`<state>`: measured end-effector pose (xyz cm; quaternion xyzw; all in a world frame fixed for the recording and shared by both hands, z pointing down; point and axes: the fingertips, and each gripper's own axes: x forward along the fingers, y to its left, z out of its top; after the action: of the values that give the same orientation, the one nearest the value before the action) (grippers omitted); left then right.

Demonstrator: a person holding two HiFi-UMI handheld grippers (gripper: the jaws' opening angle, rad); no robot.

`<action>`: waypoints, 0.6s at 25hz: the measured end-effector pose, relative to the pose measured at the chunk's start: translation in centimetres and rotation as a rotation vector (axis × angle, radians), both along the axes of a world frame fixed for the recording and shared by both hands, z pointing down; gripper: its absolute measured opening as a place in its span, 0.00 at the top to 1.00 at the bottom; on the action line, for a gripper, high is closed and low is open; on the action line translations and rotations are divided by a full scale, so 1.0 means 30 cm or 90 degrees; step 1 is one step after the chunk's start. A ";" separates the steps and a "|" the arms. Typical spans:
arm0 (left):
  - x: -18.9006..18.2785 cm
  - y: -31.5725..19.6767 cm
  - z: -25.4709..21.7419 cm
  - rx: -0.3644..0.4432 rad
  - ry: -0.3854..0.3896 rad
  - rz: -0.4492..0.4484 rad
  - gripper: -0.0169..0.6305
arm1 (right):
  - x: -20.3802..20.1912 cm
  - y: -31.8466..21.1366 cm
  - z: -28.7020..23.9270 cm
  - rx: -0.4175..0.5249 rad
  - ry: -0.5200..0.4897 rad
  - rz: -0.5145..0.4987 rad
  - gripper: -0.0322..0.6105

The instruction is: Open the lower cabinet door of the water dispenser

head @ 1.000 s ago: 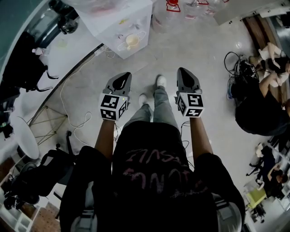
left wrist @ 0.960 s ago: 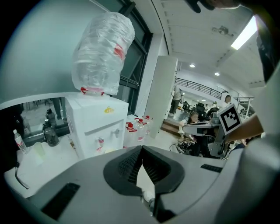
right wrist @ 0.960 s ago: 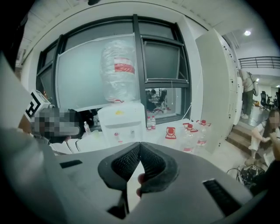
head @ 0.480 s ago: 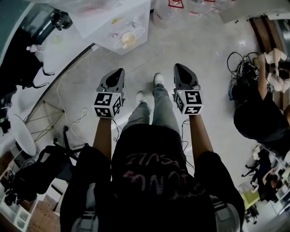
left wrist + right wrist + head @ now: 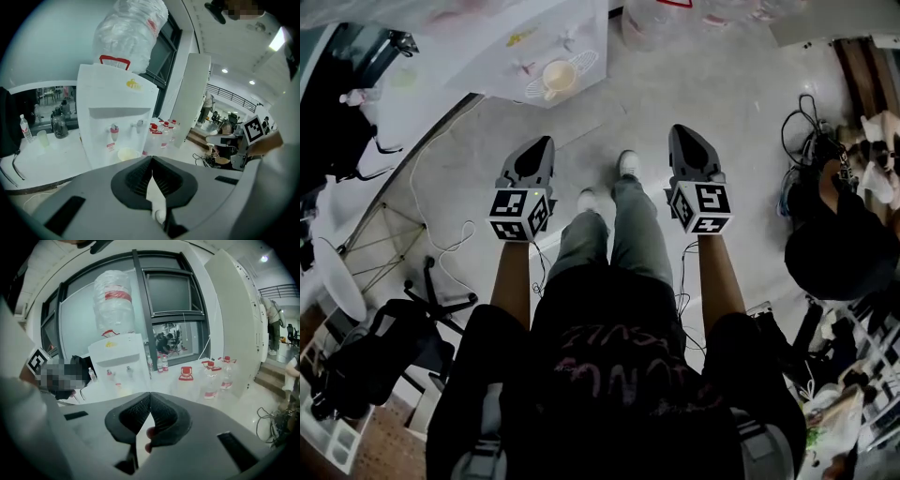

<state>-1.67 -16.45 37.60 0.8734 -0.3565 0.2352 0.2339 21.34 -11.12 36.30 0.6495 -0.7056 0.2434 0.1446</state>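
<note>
Dispenser: upright, long axis vertical, taps facing both grippers.
Door: low on the dispenser, hidden behind the gripper bodies.
Left gripper: jaws together, empty, apart from dispenser.
Right gripper: jaws together, empty.
Floor: pale, glossy.
Bottles: right of dispenser.
Window: behind dispenser.

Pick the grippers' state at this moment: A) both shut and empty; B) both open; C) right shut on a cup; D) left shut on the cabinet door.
A: on the left gripper and the right gripper the jaws meet at their tips with nothing between them, both short of the water dispenser.
</note>
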 end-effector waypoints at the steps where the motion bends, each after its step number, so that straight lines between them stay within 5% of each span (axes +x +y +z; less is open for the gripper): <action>1: 0.005 -0.007 0.018 0.000 0.002 -0.004 0.95 | 0.006 -0.005 0.021 -0.002 0.004 -0.004 0.93; 15: 0.002 -0.056 0.318 -0.004 -0.002 -0.045 0.95 | 0.020 -0.093 0.316 -0.003 -0.002 -0.033 0.93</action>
<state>-1.60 -18.12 47.15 0.8591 -0.3871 0.2291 0.2444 21.94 -13.90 45.78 0.6301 -0.7222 0.2421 0.1512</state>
